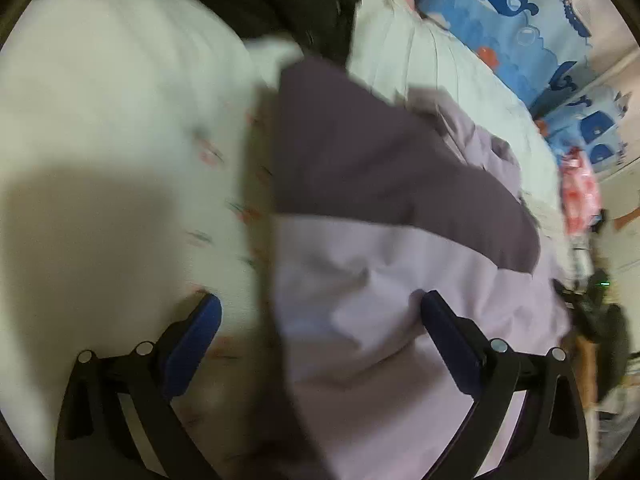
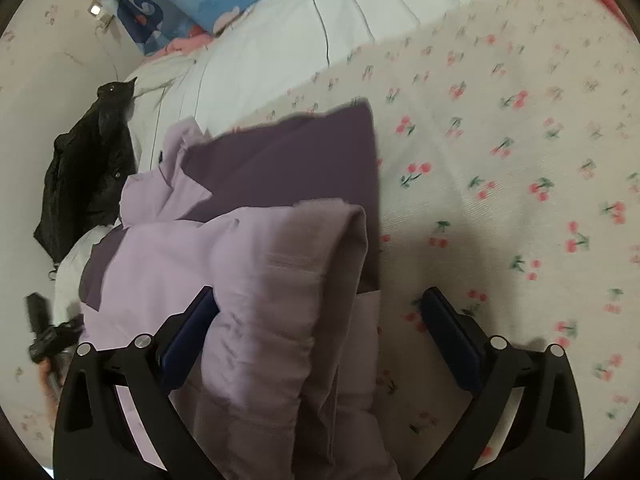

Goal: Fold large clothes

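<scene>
A large lilac garment [image 1: 380,320] with dark purple panels [image 1: 360,152] lies on a bed sheet printed with cherries [image 2: 500,160]. My left gripper [image 1: 320,302] hovers over the garment's left edge. It is open wide, with one fingertip over the sheet and the other over lilac cloth, and neither pad presses on anything. In the right wrist view the garment [image 2: 160,264] carries a thick folded lilac roll [image 2: 288,280] on top. My right gripper [image 2: 320,296] is open around that roll. The left pad sits beside the cloth and the right pad stands clear over the sheet.
A white quilt [image 2: 272,52] and a blue whale-print pillow [image 1: 512,20] lie at the head of the bed. A black jacket [image 2: 88,168] is heaped beside the garment. A blurred black device in a hand [image 2: 40,328] shows at the left edge. Red and pink clutter [image 1: 580,192] sits at the right.
</scene>
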